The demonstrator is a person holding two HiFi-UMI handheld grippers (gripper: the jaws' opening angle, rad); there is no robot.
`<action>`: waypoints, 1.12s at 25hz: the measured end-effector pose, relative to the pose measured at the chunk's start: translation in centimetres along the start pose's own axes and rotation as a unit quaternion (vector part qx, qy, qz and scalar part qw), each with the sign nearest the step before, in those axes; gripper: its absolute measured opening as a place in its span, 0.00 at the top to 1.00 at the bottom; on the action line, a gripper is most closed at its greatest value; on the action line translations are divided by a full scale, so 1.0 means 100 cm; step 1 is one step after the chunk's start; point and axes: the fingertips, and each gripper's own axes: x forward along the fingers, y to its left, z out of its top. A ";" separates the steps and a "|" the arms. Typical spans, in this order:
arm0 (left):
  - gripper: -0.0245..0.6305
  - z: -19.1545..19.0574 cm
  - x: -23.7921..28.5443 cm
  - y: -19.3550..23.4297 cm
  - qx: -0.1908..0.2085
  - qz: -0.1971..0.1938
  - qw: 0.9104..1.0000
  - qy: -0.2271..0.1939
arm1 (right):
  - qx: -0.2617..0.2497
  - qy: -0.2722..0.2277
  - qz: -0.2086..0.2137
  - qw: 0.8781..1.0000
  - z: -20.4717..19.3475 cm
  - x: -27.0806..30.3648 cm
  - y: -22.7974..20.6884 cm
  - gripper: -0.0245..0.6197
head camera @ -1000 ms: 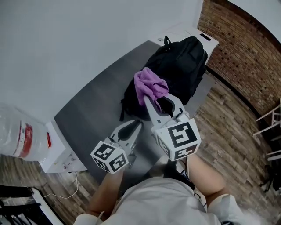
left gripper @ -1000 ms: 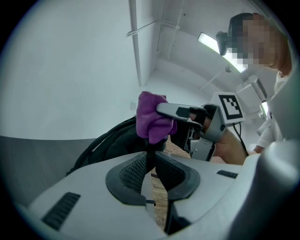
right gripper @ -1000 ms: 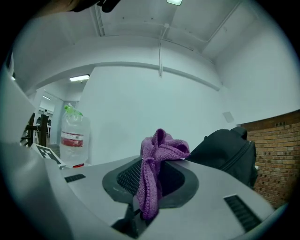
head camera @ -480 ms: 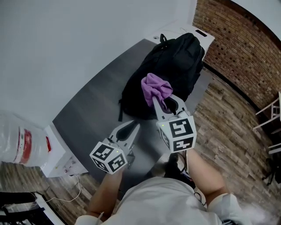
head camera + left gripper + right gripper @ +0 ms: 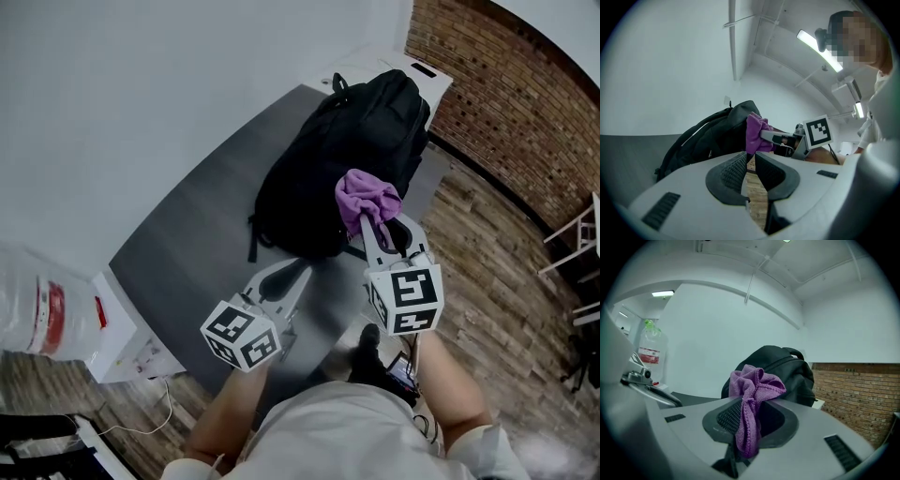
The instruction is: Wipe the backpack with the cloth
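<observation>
A black backpack [image 5: 347,159] lies on the dark grey table [image 5: 187,244], its top handle toward the far end. My right gripper [image 5: 378,223] is shut on a bunched purple cloth [image 5: 367,197], which hangs at the backpack's near right side, over the table edge. In the right gripper view the cloth [image 5: 752,394] is pinched between the pads with the backpack [image 5: 783,369] behind it. My left gripper [image 5: 298,272] is shut and holds nothing, just in front of the backpack's near end. The left gripper view shows the backpack [image 5: 712,136] and the cloth [image 5: 754,133] ahead.
A white box [image 5: 131,337] with a large water bottle [image 5: 37,300] stands left of the table. A white unit [image 5: 427,80] sits at the far end by a brick wall [image 5: 506,94]. Wooden floor [image 5: 487,281] lies to the right, with a white rack [image 5: 581,248] at the edge.
My right gripper has carried the cloth to the right and nearer, from the backpack's front face toward its right side. The left gripper has stayed about where it was.
</observation>
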 end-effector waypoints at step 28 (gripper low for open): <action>0.88 -0.012 -0.007 0.012 -0.019 0.004 1.000 -0.003 | -0.035 -0.018 -0.052 0.998 -0.002 -0.066 -0.025 0.84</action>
